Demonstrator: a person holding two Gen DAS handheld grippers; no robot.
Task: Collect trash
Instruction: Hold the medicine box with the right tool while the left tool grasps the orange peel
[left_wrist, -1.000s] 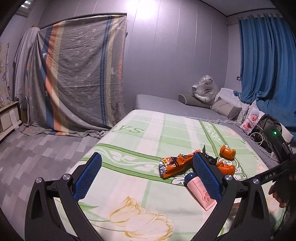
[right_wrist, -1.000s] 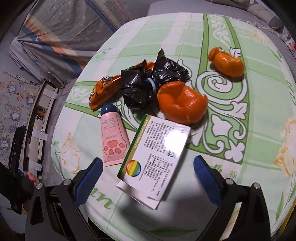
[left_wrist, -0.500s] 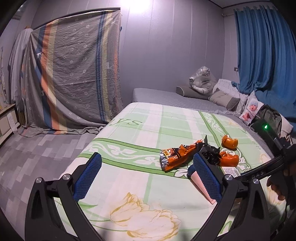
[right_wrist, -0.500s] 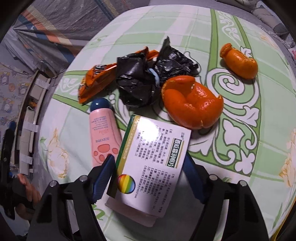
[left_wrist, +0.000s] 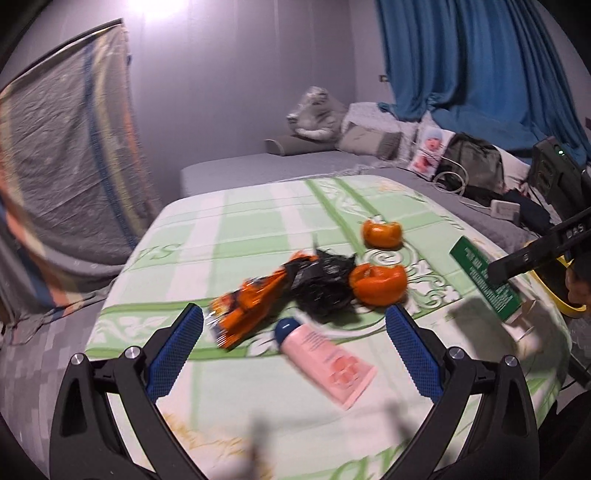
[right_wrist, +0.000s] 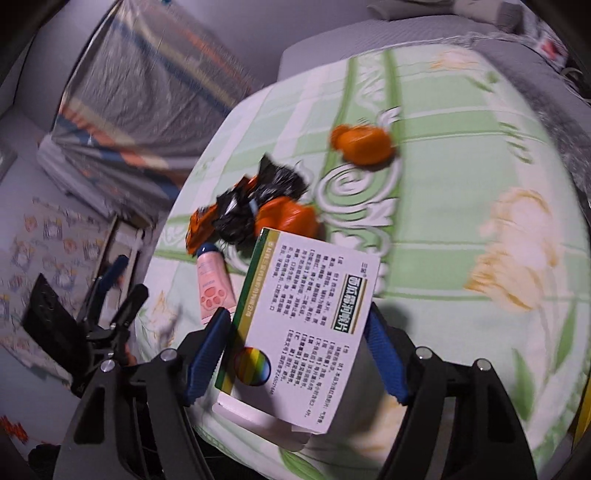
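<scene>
My right gripper (right_wrist: 297, 315) is shut on a white and green medicine box (right_wrist: 314, 280), held up off the green tablecloth (right_wrist: 443, 155). In the left wrist view the box (left_wrist: 484, 280) hangs at the right table edge. My left gripper (left_wrist: 293, 314) stands open low over the table with nothing between its fingers. Just beyond it lie a pink tube (left_wrist: 325, 358), an orange snack wrapper (left_wrist: 251, 306), a crumpled black plastic bag (left_wrist: 321, 284) and two orange peels (left_wrist: 378, 282), (left_wrist: 382, 234).
A yellow rim (left_wrist: 565, 299) shows at the table's right edge below the box. A grey bed (left_wrist: 295, 162) with pillows lies behind the table, under blue curtains (left_wrist: 480, 55). A striped cloth (left_wrist: 66, 155) covers something at the left. Bags and cables sit at far right.
My right gripper closed on the medicine box and lifted it off the table, away from the other litter. My left gripper swung and rolled towards the litter.
</scene>
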